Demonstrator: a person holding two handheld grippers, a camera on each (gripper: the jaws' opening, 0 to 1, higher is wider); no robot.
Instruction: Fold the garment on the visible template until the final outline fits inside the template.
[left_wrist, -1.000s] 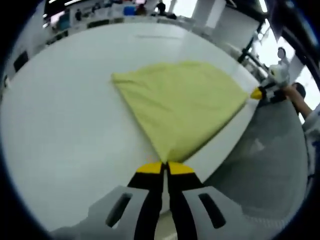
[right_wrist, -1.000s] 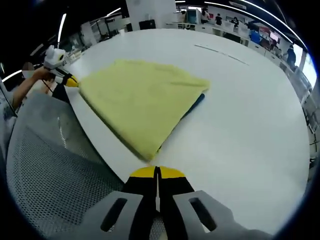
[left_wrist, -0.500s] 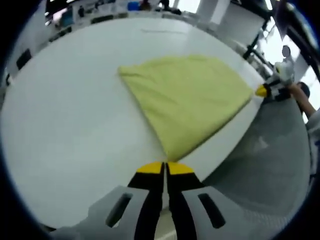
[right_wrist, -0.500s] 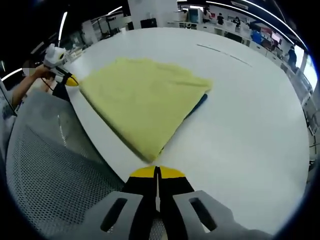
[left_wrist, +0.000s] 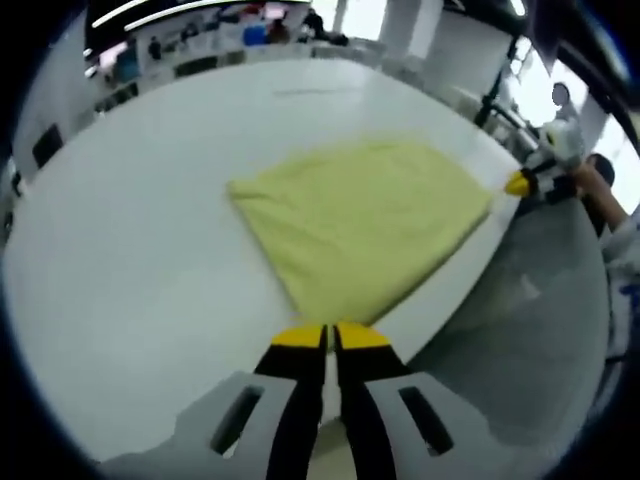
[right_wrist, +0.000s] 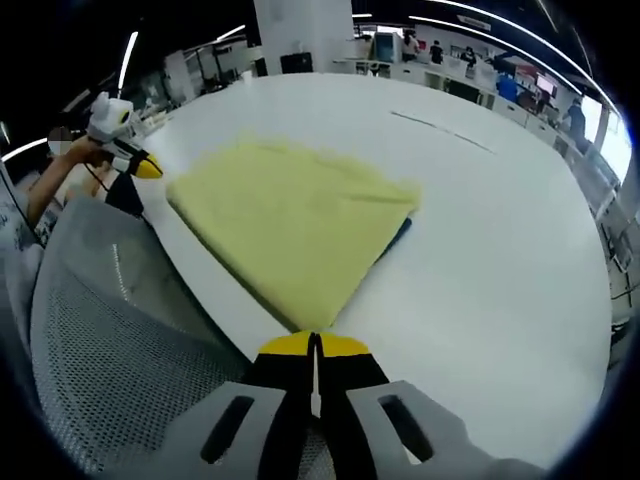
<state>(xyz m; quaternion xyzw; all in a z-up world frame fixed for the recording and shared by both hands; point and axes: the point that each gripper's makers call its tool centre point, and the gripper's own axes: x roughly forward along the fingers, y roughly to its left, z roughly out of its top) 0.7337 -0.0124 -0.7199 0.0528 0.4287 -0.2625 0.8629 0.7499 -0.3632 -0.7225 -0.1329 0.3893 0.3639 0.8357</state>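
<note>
Right gripper view: folded yellow garment (right_wrist: 295, 225) covers blue template (right_wrist: 399, 229).

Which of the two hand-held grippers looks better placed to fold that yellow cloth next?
Hard to choose: both are shut at near corners of the yellow garment. The left hand-held gripper sits slightly closer to its corner, while the right hand-held gripper is by the peeking dark template.
</note>
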